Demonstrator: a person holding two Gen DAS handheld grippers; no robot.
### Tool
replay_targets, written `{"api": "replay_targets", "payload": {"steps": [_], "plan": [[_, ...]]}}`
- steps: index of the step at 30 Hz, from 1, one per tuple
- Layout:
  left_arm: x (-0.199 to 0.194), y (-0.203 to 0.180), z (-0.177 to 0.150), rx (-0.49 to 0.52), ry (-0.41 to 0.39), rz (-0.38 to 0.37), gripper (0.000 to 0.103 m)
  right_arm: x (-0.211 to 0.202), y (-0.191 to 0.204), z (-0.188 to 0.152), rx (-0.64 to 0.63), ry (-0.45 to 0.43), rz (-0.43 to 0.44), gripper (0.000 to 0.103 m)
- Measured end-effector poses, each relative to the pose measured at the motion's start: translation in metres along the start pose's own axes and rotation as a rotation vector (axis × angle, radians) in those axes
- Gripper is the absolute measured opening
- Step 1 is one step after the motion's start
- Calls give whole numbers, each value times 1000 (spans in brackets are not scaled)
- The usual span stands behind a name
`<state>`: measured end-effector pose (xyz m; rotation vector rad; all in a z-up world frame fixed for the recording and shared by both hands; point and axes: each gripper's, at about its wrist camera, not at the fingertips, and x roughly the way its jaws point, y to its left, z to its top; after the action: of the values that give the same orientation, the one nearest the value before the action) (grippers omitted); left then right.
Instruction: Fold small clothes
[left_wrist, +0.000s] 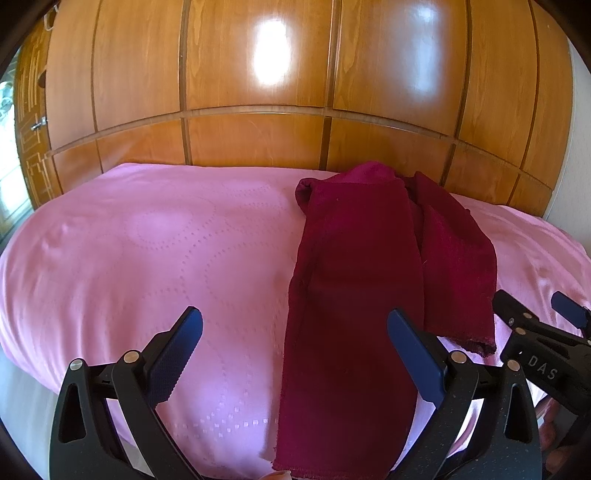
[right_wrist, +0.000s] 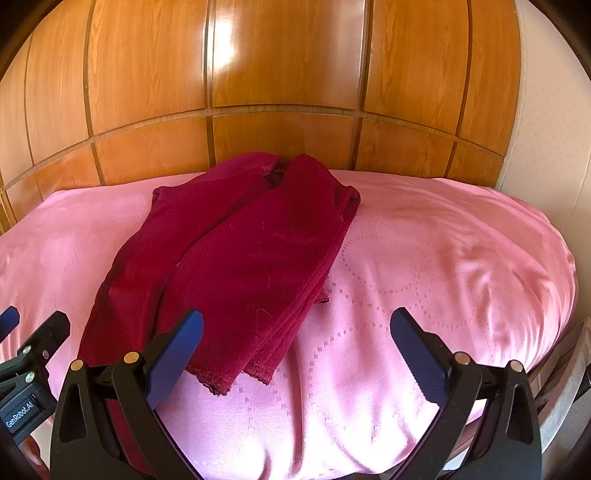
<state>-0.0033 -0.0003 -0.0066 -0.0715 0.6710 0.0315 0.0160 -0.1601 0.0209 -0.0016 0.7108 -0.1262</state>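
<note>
**Garment lying half folded, both grippers waiting open**

Left wrist view: the left gripper is hovering over the near edge of the pink bedspread, and its jaws are standing wide apart, holding nothing. The dark red garment is lying lengthwise on the bedspread, from near the wooden wardrobe down to the near edge, where its end is hanging a little over. One long panel is lying on top of another, narrower one at the right. The right gripper is showing at the right border, just beside the garment's hem.

Right wrist view: the right gripper is also standing spread and empty, its left finger just over the garment. Two hemmed ends are lying side by side, near the jaws.

Judgement: the lengthwise fold is looking done, and the crosswise fold is not yet begun. The next move is probably calling for each gripper to pinch one near corner of the hems through all layers, then carry them toward the far end together, so that the layers are not sliding apart.
</note>
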Motion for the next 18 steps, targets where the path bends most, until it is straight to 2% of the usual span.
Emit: {"api": "replay_targets", "payload": {"steps": [18], "plan": [[-1, -3, 0, 22, -9, 12, 99, 1, -14, 0, 26, 3, -10, 101]]}}
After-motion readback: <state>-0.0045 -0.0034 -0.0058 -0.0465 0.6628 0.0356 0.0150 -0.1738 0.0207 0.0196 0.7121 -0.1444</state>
